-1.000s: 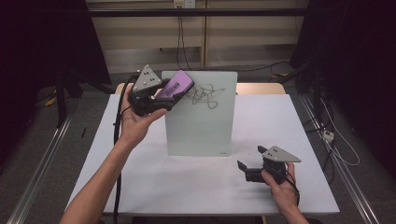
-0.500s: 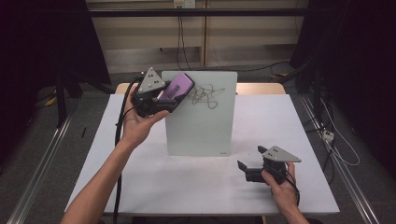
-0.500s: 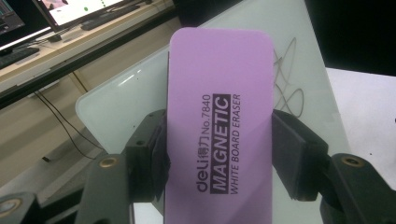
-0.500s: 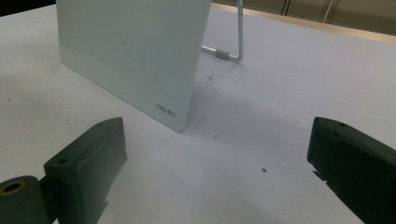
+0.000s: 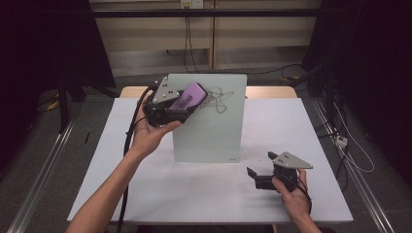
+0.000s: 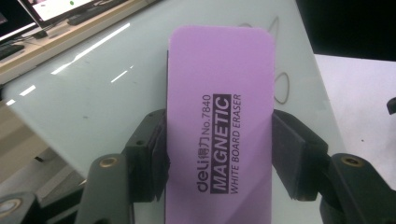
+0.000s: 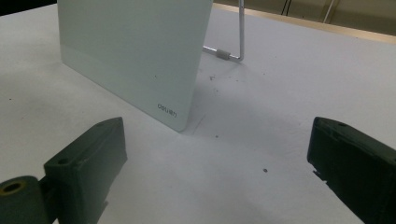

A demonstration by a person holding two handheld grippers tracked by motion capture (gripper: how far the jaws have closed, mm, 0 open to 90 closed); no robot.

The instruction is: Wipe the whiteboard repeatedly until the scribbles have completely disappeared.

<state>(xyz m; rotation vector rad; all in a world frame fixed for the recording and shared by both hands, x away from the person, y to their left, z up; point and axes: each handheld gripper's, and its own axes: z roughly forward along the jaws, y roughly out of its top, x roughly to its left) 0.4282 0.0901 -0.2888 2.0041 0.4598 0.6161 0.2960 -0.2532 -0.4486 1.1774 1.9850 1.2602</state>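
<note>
A small glass whiteboard [image 5: 209, 121] stands tilted on the table [image 5: 145, 194], propped on a wire stand [image 7: 233, 46]. Black scribbles [image 5: 217, 101] mark its upper part. My left gripper [image 5: 182, 109] is shut on a purple magnetic whiteboard eraser [image 5: 188, 98], held against the board's upper left, just left of the scribbles. Seen from the left gripper view, the eraser [image 6: 219, 126] lies between both pads over the glass. My right gripper [image 5: 256, 175] rests low on the table at the front right, open with nothing between its jaws, pointing at the board's lower corner [image 7: 173, 112].
The white tabletop [image 7: 280, 121] has free room around the board. Cables [image 5: 350, 150] lie on the floor to the right, and metal rails [image 5: 39, 179] run along the table's left side.
The left gripper with the eraser has shifted slightly along the board's top left. The right gripper has stayed put.
</note>
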